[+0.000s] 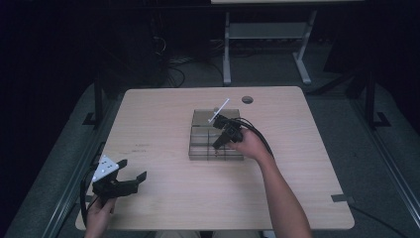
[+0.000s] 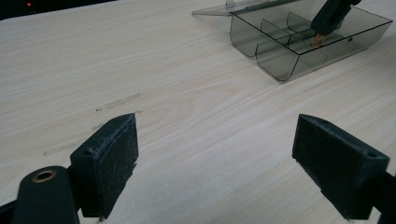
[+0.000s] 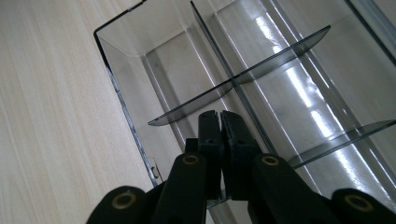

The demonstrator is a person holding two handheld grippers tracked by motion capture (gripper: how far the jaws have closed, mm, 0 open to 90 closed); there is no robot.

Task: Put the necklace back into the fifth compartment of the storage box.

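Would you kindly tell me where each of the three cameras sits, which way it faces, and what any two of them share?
High view: above the person's side, looking forward and down on the table; both forearms, left gripper and right gripper show.
Left gripper view: rides the open left gripper, low over the table, facing the clear compartment box.
Right gripper view: on the right gripper, jaws together, looking down into the box.
Shared: all three show the box.

glossy clear plastic organizer box (image 3: 154, 60), matt wood table (image 1: 163, 198)
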